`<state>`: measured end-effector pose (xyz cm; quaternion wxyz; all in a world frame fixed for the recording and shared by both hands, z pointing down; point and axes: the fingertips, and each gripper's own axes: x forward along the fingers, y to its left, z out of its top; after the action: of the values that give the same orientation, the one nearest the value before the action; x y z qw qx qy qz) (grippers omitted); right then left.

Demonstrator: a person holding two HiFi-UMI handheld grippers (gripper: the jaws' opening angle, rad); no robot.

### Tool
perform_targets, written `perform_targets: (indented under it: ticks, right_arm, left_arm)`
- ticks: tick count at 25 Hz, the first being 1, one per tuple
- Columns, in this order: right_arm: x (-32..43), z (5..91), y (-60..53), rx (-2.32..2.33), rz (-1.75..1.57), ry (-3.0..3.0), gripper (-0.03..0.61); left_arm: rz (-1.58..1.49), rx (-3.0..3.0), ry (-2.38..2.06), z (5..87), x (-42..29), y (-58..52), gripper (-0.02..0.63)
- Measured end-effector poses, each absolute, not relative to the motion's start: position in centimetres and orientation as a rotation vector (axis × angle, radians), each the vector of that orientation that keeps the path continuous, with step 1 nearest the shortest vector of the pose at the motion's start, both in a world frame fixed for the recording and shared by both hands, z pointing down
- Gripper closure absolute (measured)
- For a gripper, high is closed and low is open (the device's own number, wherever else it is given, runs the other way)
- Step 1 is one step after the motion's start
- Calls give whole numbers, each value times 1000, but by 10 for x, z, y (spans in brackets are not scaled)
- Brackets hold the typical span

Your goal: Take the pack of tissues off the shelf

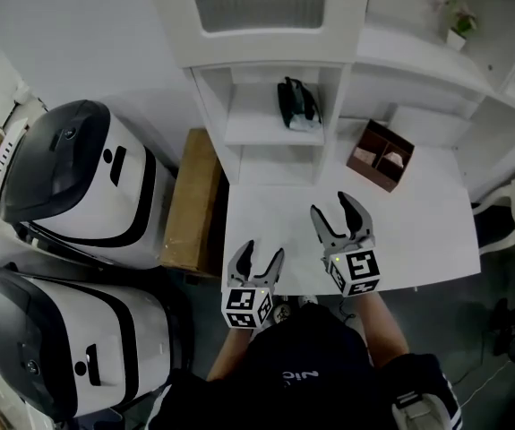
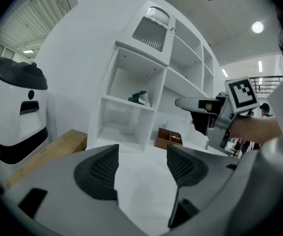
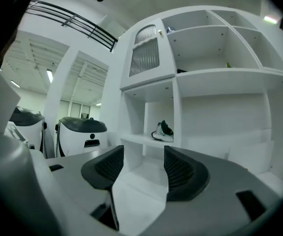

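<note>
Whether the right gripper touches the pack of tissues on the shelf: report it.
Apart. The head view shows the right gripper over the table, short of the pack of tissues on the shelf; its own view shows empty jaws.

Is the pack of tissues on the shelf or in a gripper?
On the shelf. The pack of tissues lies on its board; the left gripper and right gripper are open and empty.

- The pack of tissues (image 1: 297,104) is small and soft-looking, dark green to black on top and white along its lower edge, with a crumpled outline.
- It lies on the middle board of the shelf (image 1: 255,134), in the narrow open compartment, nearer that compartment's right wall.
</note>
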<state>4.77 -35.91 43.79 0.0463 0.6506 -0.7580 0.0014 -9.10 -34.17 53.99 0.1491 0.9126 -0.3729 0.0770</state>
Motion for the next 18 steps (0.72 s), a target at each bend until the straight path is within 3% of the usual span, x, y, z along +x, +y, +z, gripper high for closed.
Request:
perform_targets:
  ticks: [7,18]
  right_arm:
    - [42,390,-415,1976,-158,-2279,353]
    - [57,361,-493,2087,-105,-2194,368]
  left_arm:
    - [205,2607,-1127,531,-99,-356,310]
    - [187,2552,-1196,531,-103,-369,311]
